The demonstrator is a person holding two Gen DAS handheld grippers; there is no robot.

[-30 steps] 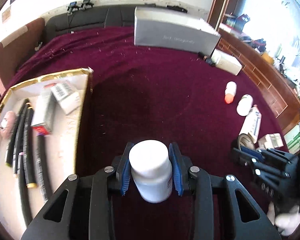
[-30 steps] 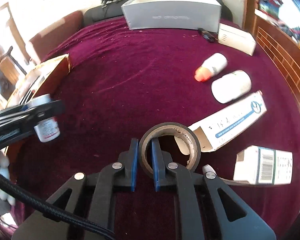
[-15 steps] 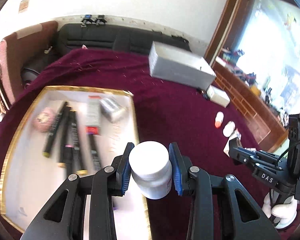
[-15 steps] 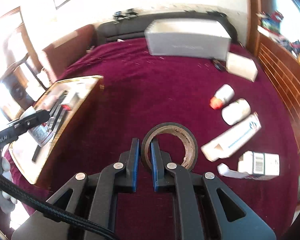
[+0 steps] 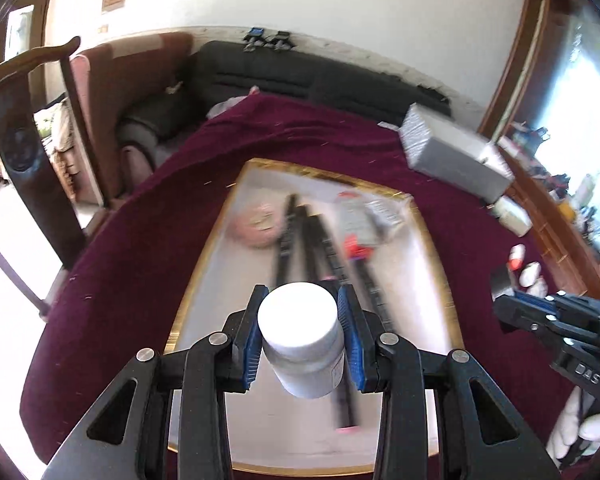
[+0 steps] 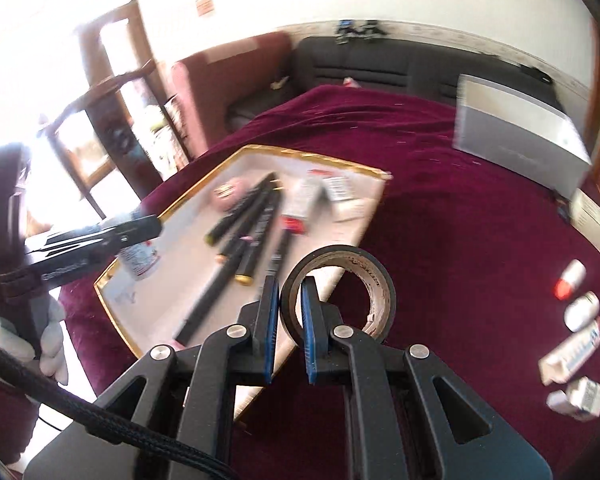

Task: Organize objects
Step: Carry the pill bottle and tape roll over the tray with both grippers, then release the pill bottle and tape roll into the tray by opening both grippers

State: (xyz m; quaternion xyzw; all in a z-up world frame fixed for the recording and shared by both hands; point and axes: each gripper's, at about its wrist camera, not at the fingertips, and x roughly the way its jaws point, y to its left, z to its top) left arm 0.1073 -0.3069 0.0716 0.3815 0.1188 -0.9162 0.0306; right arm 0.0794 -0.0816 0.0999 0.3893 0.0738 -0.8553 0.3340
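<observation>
My left gripper [image 5: 300, 336] is shut on a white pill bottle [image 5: 302, 344] and holds it above the near half of the gold-rimmed white tray [image 5: 440, 276]. The tray holds several black markers [image 5: 312, 240], a pink round object [image 5: 256, 226] and small boxes [image 5: 356, 224]. My right gripper [image 6: 290, 320] is shut on the wall of a black tape roll [image 6: 340, 292], held in the air over the tray's right edge [image 6: 364, 224]. The left gripper and bottle also show in the right wrist view [image 6: 140, 256].
A grey box [image 6: 520, 132] lies at the far side of the maroon cloth. Small bottles [image 6: 572, 280], a long carton [image 6: 572, 356] and a small box [image 6: 584, 398] lie at the right. A dark sofa and a wooden chair [image 5: 24, 128] stand beyond the table.
Both grippers have moved left and up with their loads. The left one now hangs over the tray. The right one has come to the tray's right edge.
</observation>
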